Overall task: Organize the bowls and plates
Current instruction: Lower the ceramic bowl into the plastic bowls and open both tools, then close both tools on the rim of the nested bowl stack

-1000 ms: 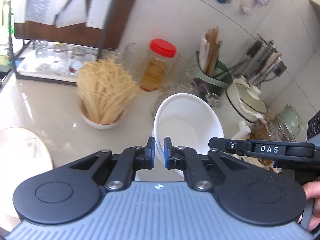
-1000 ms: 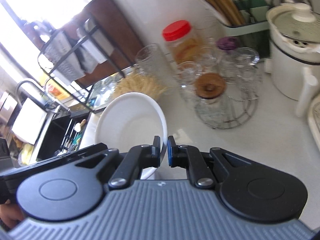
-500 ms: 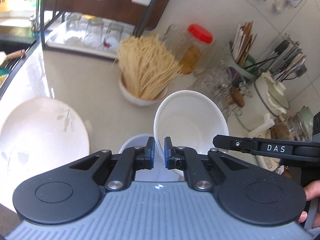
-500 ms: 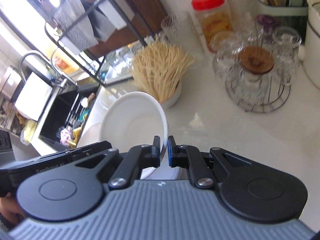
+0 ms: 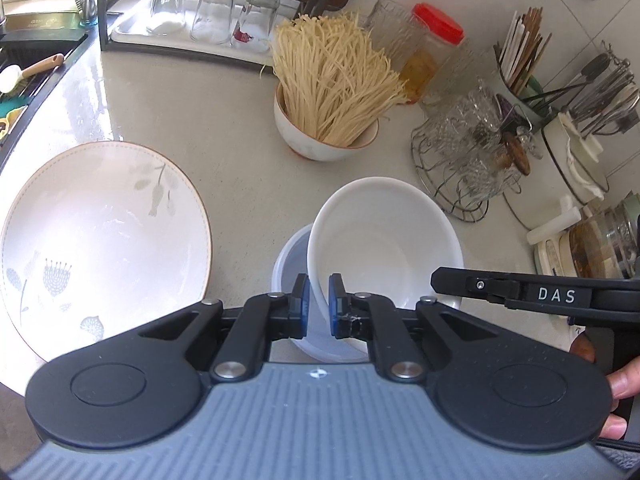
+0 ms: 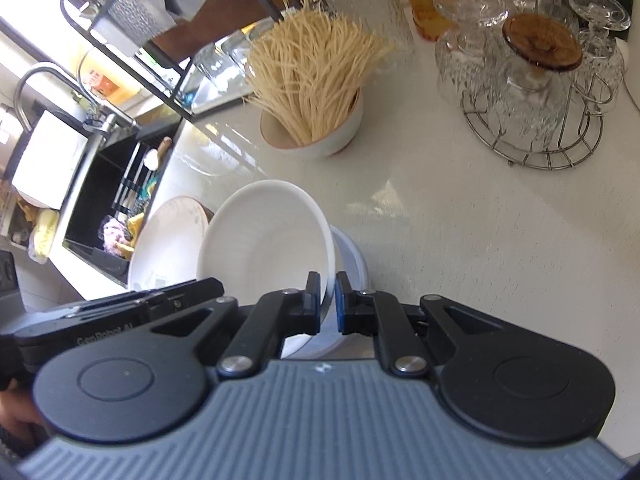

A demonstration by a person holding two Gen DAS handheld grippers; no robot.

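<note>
Plain white ceramic bowl (image 5: 384, 240), tilted, rim clamped on opposite sides by left gripper (image 5: 318, 300) and right gripper (image 6: 327, 300), directly above a second white bowl (image 5: 286, 264) on pale stone countertop (image 5: 240, 168). Just left: large floral-print white plate (image 5: 104, 236). Behind: noodle-filled bowl (image 5: 320, 140), wire rack of upturned glasses (image 5: 468, 160).

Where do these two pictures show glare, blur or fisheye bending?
Left wrist view: sharp; glare streaks the counter near the sink, and the plate bulges at the frame edge. Right wrist view: window light washes out the upper left, and the noodles and glasses look slightly soft.
</note>
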